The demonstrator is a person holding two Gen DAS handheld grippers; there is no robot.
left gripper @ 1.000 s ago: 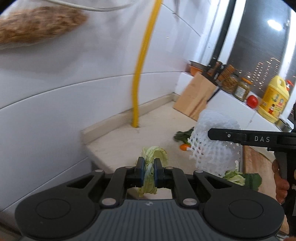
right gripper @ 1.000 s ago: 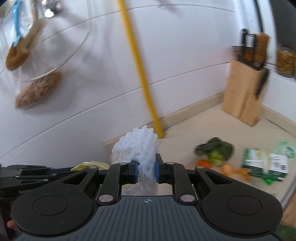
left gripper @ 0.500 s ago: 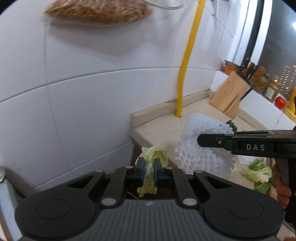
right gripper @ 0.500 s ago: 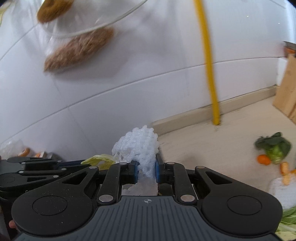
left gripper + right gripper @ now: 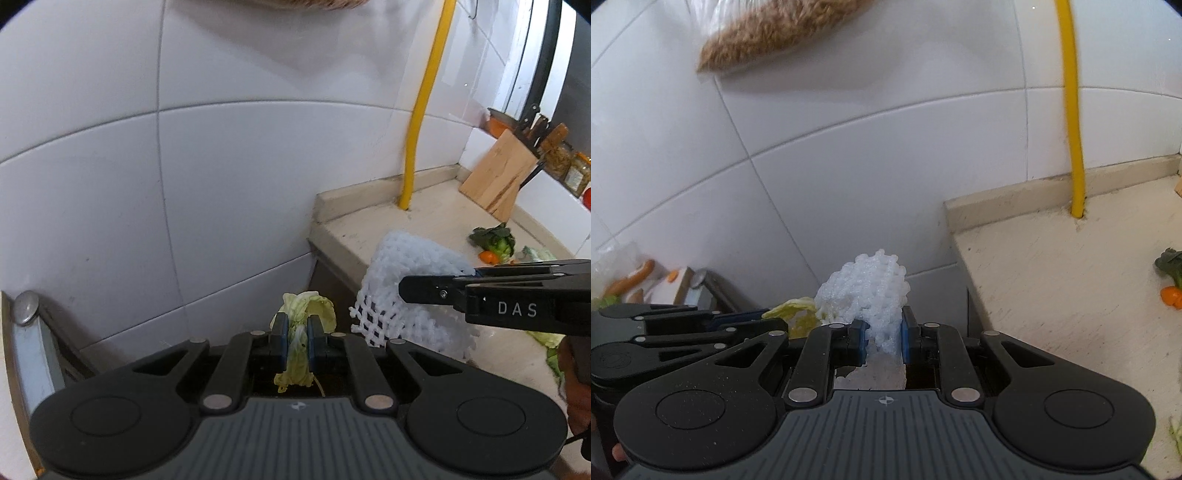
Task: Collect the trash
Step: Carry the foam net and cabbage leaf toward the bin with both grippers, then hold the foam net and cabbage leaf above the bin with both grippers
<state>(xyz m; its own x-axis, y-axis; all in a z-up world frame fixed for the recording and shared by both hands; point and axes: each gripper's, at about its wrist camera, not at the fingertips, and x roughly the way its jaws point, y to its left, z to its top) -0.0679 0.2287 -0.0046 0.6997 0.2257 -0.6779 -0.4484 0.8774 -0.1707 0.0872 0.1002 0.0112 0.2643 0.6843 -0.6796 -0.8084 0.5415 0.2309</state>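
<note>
My left gripper is shut on a pale green cabbage leaf, which hangs past the left end of the beige counter. To its right, my right gripper is shut on a white foam fruit net. In the right wrist view the same foam net bulges up between the blue pads of the right gripper, and the cabbage leaf shows at the tip of the left gripper on the left. Both loads hang off the counter's end, over a dark gap by the tiled wall.
A yellow pipe rises from the counter at the wall. Green leaves and an orange scrap lie further right on the counter, near a wooden knife block. More leaf scraps lie near a hand. A metal frame stands at lower left.
Both grippers swung left and downward, off the counter's end toward the tiled wall, each still gripping its load. The counter and knife block slid to the right in both views.
</note>
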